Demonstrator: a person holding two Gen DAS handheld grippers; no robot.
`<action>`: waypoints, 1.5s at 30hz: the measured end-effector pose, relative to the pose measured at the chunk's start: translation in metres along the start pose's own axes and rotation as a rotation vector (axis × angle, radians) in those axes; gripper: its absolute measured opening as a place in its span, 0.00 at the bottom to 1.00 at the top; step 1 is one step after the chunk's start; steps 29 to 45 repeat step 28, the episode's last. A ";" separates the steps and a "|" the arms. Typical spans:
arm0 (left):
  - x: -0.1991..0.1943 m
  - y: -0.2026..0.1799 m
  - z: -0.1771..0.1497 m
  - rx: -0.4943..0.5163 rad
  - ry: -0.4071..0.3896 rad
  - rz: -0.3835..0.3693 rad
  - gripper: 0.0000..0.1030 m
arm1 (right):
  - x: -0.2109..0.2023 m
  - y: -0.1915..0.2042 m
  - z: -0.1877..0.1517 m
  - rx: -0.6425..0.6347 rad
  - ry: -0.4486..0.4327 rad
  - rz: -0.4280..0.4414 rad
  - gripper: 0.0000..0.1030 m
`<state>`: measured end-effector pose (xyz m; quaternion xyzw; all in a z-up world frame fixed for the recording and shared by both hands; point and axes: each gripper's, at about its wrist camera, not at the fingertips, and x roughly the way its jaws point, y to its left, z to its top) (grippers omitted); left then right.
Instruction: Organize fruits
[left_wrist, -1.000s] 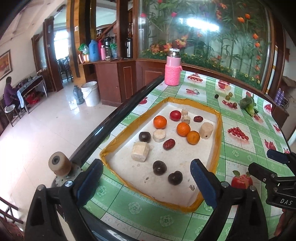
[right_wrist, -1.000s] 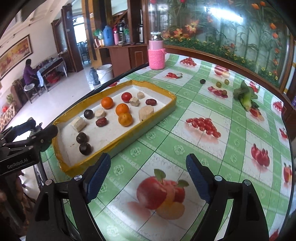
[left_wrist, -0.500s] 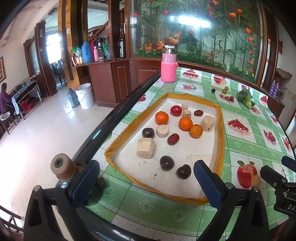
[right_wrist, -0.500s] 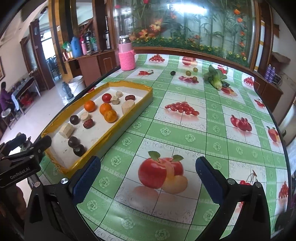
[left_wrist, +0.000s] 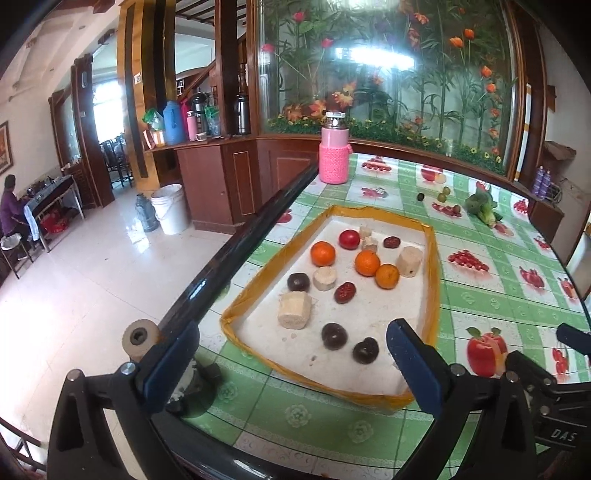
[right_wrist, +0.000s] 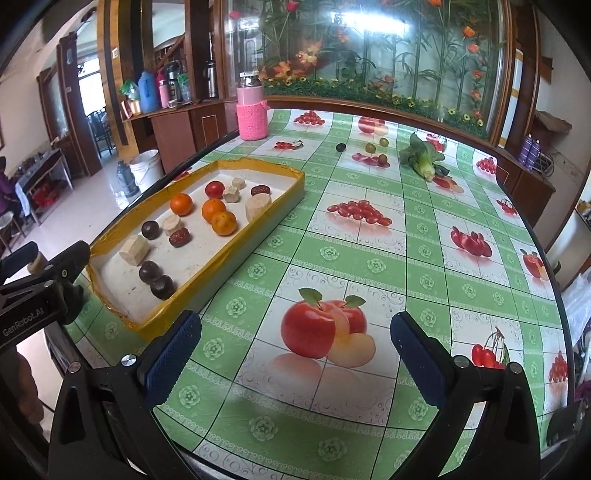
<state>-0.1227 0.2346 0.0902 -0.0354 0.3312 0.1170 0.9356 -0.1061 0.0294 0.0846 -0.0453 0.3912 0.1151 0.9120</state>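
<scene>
Between the two blue pads of the left gripper (left_wrist: 291, 360) there is nothing but air; its jaws stand wide apart, low at the near end of the shallow white tray with the yellow taped rim (left_wrist: 430, 280). The right gripper (right_wrist: 295, 354) is the same, jaws spread wide and holding nothing, and it hangs over the green checked tablecloth with fruit pictures (right_wrist: 369, 266), off to the right side of the tray. So the left one is nearer to the fruit. Right ahead of its jaws, at the near end of the tray, sit two dark round fruits (left_wrist: 334, 336), side by side and close to each other. A little farther into the tray lies a pale tan chunky block (left_wrist: 294, 309). Past that, around the middle of the tray, are three orange round fruits (left_wrist: 367, 262), more dark and red fruits, and more pale pieces. A shiny red round fruit (left_wrist: 349, 239) sits near the far end. The tray's long side runs away from the left gripper, so I think it only needs to go straight forward and down to reach the two dark fruits. Far beyond the tray stands a pink knitted-sleeve bottle (left_wrist: 334, 153), and some small loose fruits (right_wrist: 370, 148) and a leafy green vegetable (right_wrist: 424, 158) lie well apart from the tray.
</scene>
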 end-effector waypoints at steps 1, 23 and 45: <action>-0.002 -0.001 0.000 0.001 -0.004 -0.005 1.00 | 0.001 0.000 0.000 -0.001 0.004 0.001 1.00; -0.007 -0.016 0.000 0.039 -0.011 -0.096 1.00 | 0.002 -0.004 -0.003 0.016 0.016 -0.002 1.00; -0.007 -0.019 0.001 0.039 -0.007 -0.086 1.00 | 0.002 -0.004 -0.004 0.016 0.019 0.000 1.00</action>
